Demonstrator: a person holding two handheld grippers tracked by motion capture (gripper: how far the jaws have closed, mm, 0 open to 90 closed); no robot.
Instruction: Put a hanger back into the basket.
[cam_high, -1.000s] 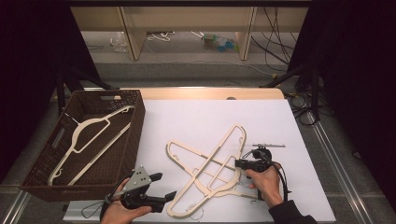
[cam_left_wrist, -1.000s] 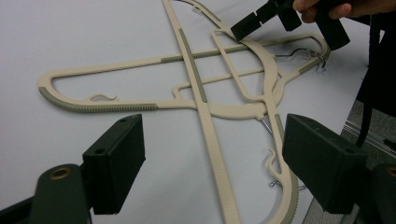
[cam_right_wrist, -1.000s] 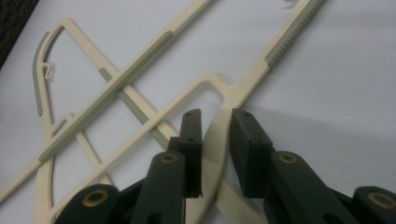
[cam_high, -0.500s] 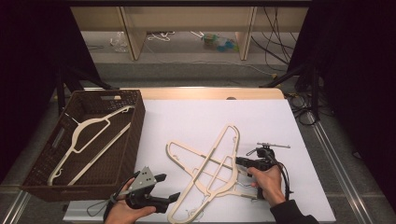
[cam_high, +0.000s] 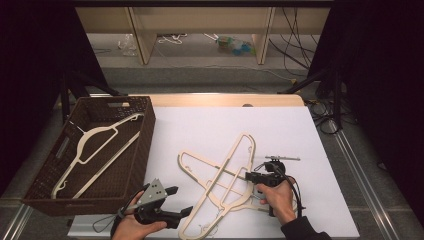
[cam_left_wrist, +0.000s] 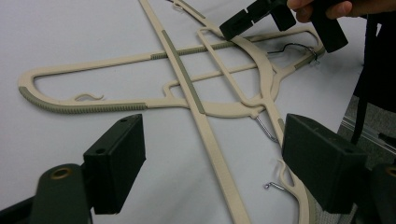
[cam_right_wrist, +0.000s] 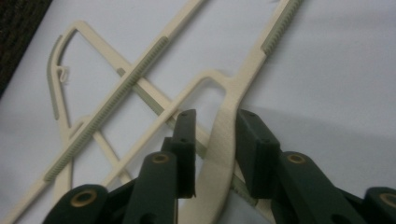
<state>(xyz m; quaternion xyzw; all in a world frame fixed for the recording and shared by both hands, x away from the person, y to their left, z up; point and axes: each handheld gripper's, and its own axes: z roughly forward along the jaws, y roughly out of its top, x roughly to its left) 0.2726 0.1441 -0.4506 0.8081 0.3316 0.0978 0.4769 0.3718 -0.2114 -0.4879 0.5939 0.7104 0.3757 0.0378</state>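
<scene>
Right claw (cam_high: 251, 176), black and held in a hand near the front right of the white worktop (cam_high: 300, 135), has its jaws set narrow around the curved neck of a cream plastic hanger (cam_right_wrist: 224, 135). One pad touches the neck, the other stands slightly off it; the jaws have just been opening a little. This hanger lies crossed over a second cream plastic hanger (cam_high: 200, 165) at the front middle of the worktop. Left claw (cam_high: 182, 200), at the front left edge, hovers with its jaws wide and nothing between them, pointing toward the crossed hangers. A dark brown woven basket (cam_high: 142, 107) at the left edge contains a third cream hanger (cam_high: 95, 145).
</scene>
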